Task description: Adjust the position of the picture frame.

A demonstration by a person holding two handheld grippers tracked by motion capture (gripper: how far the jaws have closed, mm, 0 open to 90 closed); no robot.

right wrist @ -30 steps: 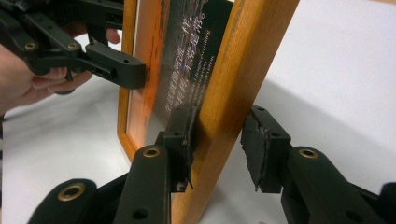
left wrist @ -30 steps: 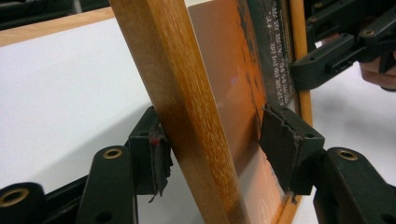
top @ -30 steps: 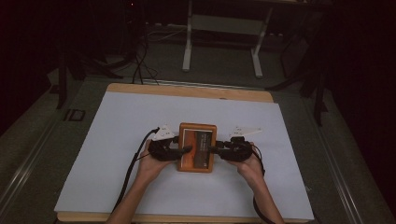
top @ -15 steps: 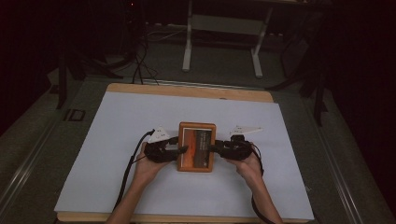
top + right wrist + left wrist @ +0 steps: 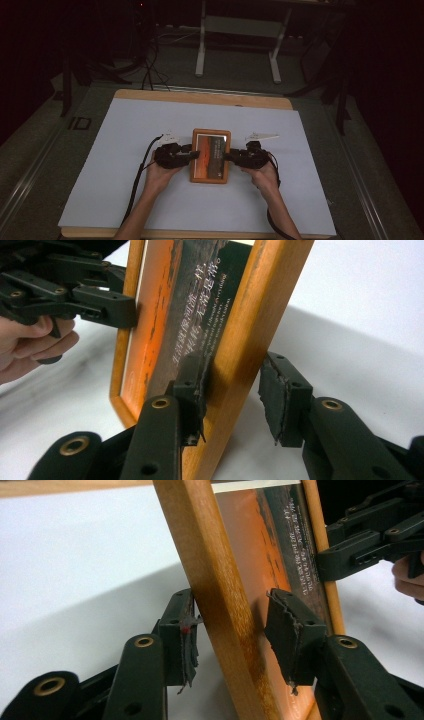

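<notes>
Wooden picture frame [image 5: 210,155] at mid-table on the white sheet [image 5: 125,150]. Left gripper [image 5: 192,155] jaws have just been closing around its left rail, gaps remain; right gripper [image 5: 227,157] straddles the right rail, not clamped. Grasp step; next, squeeze both, then lift evenly.
</notes>
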